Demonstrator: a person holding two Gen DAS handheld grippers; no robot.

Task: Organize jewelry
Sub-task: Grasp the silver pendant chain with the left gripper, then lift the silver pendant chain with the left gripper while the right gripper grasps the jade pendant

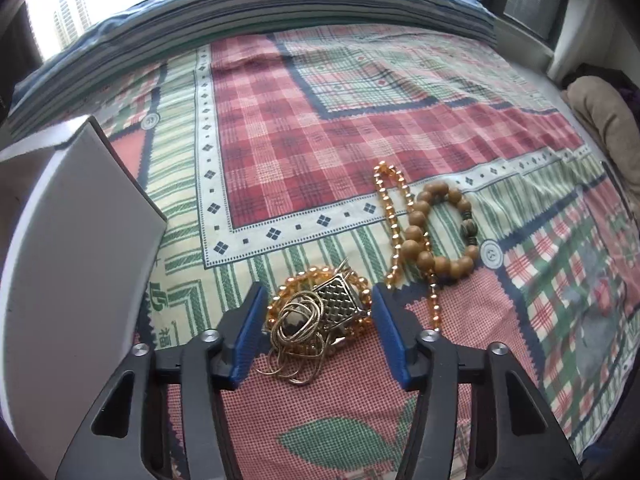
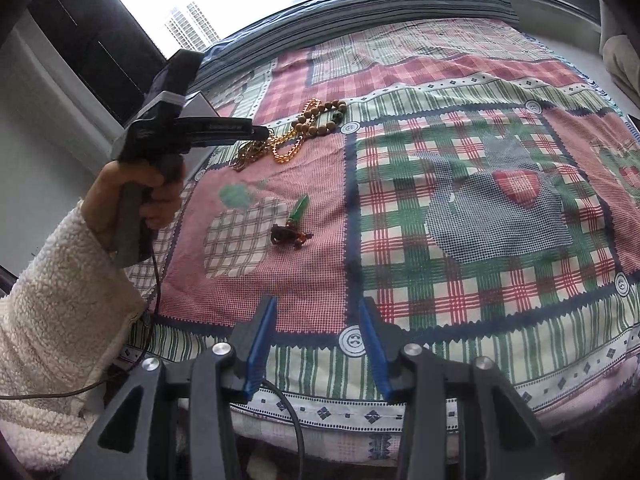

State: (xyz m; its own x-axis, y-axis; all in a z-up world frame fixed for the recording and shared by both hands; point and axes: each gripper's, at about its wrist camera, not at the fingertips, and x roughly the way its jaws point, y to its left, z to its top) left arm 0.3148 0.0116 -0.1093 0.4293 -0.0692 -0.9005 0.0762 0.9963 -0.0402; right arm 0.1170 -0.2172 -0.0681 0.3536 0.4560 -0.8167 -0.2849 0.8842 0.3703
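A tangle of thin gold chains [image 1: 298, 330] with a silver lattice clasp and amber beads lies on the patterned bedspread [image 1: 320, 120]. My left gripper [image 1: 318, 292] points down over it, its blue pads on either side of the tangle and standing just off it. An amber bead string [image 1: 390, 208] and a wooden bead bracelet [image 1: 440, 232] lie just beyond to the right. In the right wrist view the left gripper [image 2: 264, 133] is held by a hand [image 2: 160, 196] over the same tangle of chains [image 2: 252, 152]. A green pendant on a dark cord [image 2: 296, 220] lies apart, nearer. My right gripper [image 2: 318, 304] is open with nothing in it above the bed's near edge.
A white box [image 1: 72, 260] stands at the left beside the jewellery. A fleecy white sleeve [image 2: 52, 292] and a black cable [image 2: 156, 280] fill the left of the right wrist view. A window runs behind the bed, and a beige cushion [image 1: 608, 128] sits at the right.
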